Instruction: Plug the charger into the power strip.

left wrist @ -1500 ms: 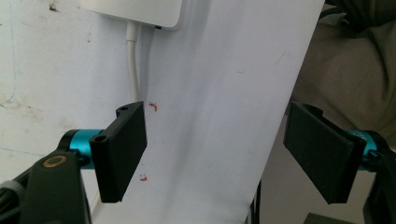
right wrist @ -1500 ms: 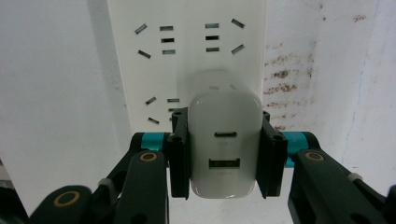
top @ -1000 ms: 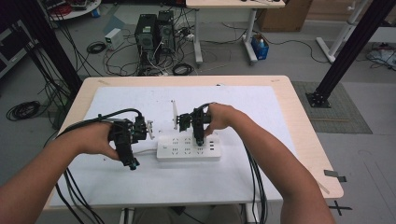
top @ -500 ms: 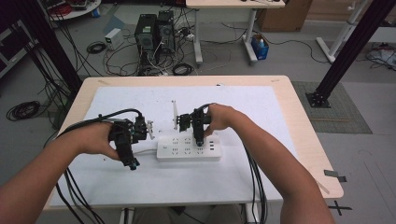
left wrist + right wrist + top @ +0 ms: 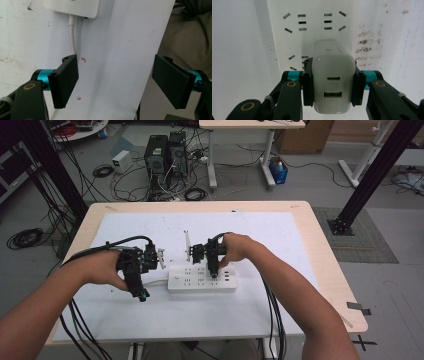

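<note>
Right gripper view looks straight down on the white charger (image 5: 332, 85), clamped by its two flat sides between the right tool's (image 5: 332, 83) jaws, port face up, over the white power strip (image 5: 312, 32) on the counter (image 5: 280, 245). It seems to sit at or in a socket, though its prongs are hidden, so I cannot tell how deep they are. To do this step well, keep the charger upright and square to the strip, push straight down with no twist, and let go only once the body sits flush. In the high view the left tool (image 5: 137, 270) sits just off the strip's (image 5: 201, 279) left end; in the left gripper view its jaws are spread wide with nothing between them, the strip's cord (image 5: 72, 37) beyond. It could press on that end to steady the strip against sliding
</note>
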A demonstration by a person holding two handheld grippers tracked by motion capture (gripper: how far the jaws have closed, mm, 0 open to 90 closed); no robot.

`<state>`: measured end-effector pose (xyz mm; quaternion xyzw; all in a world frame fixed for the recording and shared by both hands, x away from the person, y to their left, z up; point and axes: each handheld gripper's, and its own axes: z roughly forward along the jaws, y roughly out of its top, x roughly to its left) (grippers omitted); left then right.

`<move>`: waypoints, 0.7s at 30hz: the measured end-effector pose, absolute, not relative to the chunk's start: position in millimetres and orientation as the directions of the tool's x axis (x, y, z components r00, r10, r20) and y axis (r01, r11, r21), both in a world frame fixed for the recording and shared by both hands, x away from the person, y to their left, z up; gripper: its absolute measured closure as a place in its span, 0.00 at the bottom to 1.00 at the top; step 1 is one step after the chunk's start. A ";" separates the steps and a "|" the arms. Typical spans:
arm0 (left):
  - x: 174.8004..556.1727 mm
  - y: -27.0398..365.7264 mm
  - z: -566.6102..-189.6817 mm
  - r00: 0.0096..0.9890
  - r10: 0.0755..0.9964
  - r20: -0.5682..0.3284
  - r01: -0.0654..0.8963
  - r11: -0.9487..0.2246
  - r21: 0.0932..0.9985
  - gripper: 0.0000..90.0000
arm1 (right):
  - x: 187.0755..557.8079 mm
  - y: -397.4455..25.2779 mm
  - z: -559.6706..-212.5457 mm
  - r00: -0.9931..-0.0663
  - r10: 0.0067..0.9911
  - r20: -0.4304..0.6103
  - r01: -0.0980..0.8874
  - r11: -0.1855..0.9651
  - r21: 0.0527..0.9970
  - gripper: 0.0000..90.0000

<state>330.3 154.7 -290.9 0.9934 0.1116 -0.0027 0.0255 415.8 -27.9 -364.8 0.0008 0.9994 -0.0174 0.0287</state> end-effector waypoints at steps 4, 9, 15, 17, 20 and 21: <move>330.5 154.5 -292.3 0.976 0.219 -0.013 0.219 -0.974 0.049 0.24 | 421.0 -29.9 -364.5 -0.999 0.027 -0.025 0.027 0.999 -0.018 0.70; 331.1 155.6 -292.7 0.975 0.223 -0.014 0.224 -0.973 0.048 0.24 | 421.7 -29.5 -365.6 -0.999 0.024 -0.022 0.024 1.000 -0.017 0.70; 330.9 154.1 -291.3 0.977 0.214 -0.015 0.214 -0.976 0.049 0.24 | 423.6 -29.5 -366.7 -1.000 0.016 -0.014 0.017 1.000 -0.014 0.70; 331.1 154.6 -292.2 0.976 0.218 -0.015 0.219 -0.975 0.049 0.24 | 423.8 -29.5 -367.0 -1.000 0.019 -0.011 0.019 1.000 -0.015 0.70; 331.3 154.4 -292.9 0.975 0.222 -0.016 0.222 -0.974 0.044 0.24 | 423.5 -29.0 -367.5 -1.000 0.023 -0.010 0.023 1.000 -0.020 0.70; 331.5 154.4 -292.5 0.975 0.220 -0.015 0.220 -0.974 0.044 0.24 | 423.9 -29.6 -367.7 -1.000 0.025 -0.007 0.026 0.999 -0.020 0.70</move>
